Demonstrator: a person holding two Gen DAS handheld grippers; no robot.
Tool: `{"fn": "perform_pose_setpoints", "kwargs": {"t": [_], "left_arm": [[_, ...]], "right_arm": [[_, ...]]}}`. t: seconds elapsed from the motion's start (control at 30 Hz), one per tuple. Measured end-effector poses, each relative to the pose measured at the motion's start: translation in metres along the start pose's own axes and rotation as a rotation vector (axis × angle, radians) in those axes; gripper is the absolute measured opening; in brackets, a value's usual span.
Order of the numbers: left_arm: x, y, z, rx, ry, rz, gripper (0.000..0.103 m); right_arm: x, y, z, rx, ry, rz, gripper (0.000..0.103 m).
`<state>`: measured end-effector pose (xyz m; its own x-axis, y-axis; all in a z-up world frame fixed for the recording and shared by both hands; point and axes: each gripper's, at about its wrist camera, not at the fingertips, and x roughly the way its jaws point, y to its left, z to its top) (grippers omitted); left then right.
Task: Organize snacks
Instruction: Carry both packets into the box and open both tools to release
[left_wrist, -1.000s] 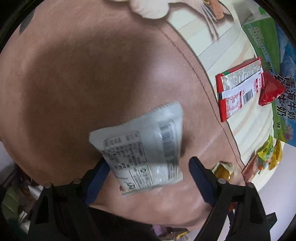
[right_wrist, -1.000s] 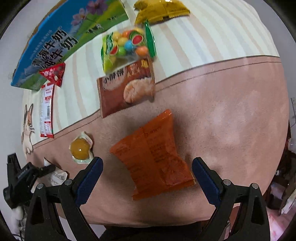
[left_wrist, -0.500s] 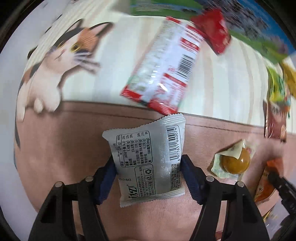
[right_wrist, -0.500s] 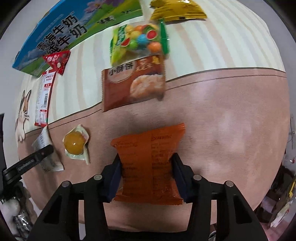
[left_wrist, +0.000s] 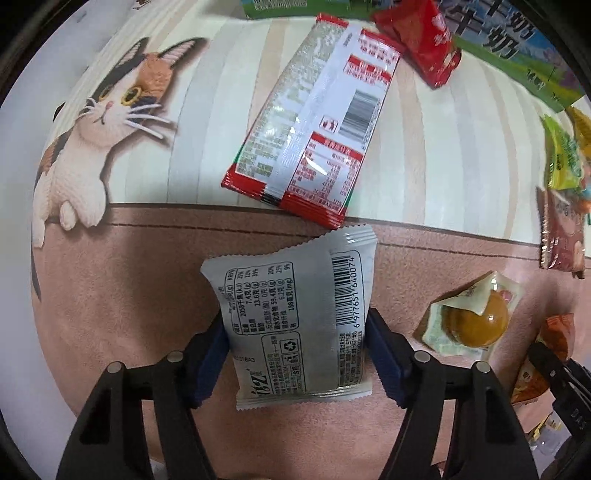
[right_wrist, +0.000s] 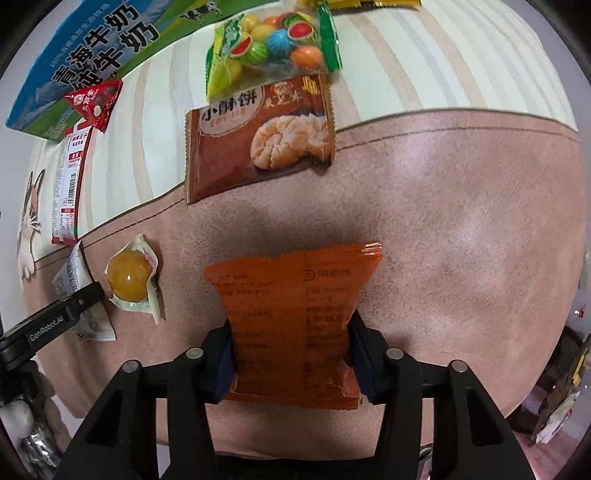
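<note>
Snacks lie scattered over a pink and cream-striped desk mat with a cat print (left_wrist: 110, 92), and none looks grouped or stowed, so organizing seems at an early stage.

The left gripper (left_wrist: 295, 354) points down and pinches a grey foil snack packet with a barcode (left_wrist: 295, 314) by its two sides; the packet sits on the pink part of the mat, just below the long red-and-white wrapper (left_wrist: 314, 122). The pads press its edges.

The right gripper (right_wrist: 293, 354) also points down. Its jaws are closing on an orange foil snack packet (right_wrist: 295, 317) that is between them, and the pads already squeeze its sides inward. That packet is on the pink area too, well below the brown pastry packet (right_wrist: 258, 136).

Loose on the mat:
- a round yellow jelly cup in clear wrap (right_wrist: 131, 277), between the two grippers
- a clear bag of fruit-coloured gum balls with green edges (right_wrist: 273, 40), touching the top of the brown pastry packet
- a small red triangular packet (right_wrist: 94, 101) beside the long red-and-white wrapper
- a yellow packet at the far edge, mostly cut off

A blue and green milk carton box (right_wrist: 88, 62) lies at the back; it could be the destination, but I cannot tell.

Judgement: two packets gripped, none placed yet. At least five items remain to be handled.
</note>
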<state>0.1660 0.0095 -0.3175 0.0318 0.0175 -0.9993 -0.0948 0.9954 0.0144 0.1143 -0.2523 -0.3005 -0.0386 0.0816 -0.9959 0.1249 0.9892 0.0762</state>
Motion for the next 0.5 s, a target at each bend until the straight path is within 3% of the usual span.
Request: {"fn": "perform_pose_setpoints", "kwargs": {"t": [0.27, 0.5], "left_arm": [[-0.060, -0.019, -0.003, 0.047, -0.144, -0.033, 0.068], [-0.136, -0.027, 0.040, 0.084, -0.259, -0.139, 0.068]], "right_arm": [[-0.028, 0.014, 0.009, -0.008, -0.049, 0.082, 0.046], [-0.091, 0.045, 0.046, -0.046, -0.143, 0.220, 0.045]]}}
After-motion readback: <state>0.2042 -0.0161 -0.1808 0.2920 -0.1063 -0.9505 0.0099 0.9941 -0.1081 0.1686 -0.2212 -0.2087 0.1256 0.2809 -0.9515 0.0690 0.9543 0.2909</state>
